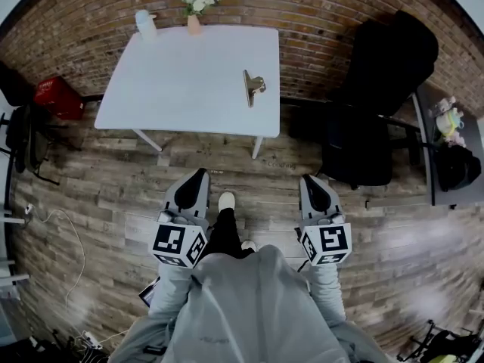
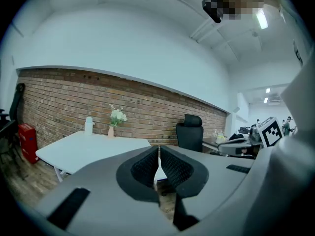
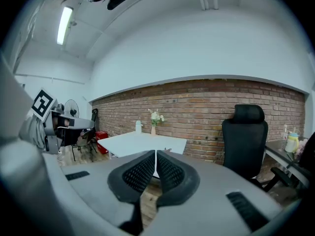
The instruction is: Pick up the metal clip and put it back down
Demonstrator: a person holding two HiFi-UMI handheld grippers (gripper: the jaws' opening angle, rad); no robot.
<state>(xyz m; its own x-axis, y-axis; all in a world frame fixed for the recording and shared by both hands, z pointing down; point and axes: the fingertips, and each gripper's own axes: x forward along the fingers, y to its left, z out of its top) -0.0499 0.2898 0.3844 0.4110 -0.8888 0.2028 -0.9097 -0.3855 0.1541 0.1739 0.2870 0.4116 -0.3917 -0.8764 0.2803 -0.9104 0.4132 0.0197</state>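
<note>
The metal clip (image 1: 252,87) lies on the white table (image 1: 189,82) near its right edge; in the right gripper view only a sliver of the clip (image 3: 168,150) peeks over the jaws. Both grippers hang in front of the person, well short of the table. My left gripper (image 1: 198,175) is shut with nothing in it; in its own view the left gripper (image 2: 158,149) has its pads meeting at the tip. My right gripper (image 1: 308,180) is also shut and empty, and the right gripper (image 3: 155,153) shows pads nearly touching.
A white bottle (image 1: 145,23) and a vase of flowers (image 1: 195,6) stand at the table's far edge by the brick wall. A black office chair (image 1: 378,97) stands right of the table. A red box (image 1: 57,97) sits on the wooden floor at left.
</note>
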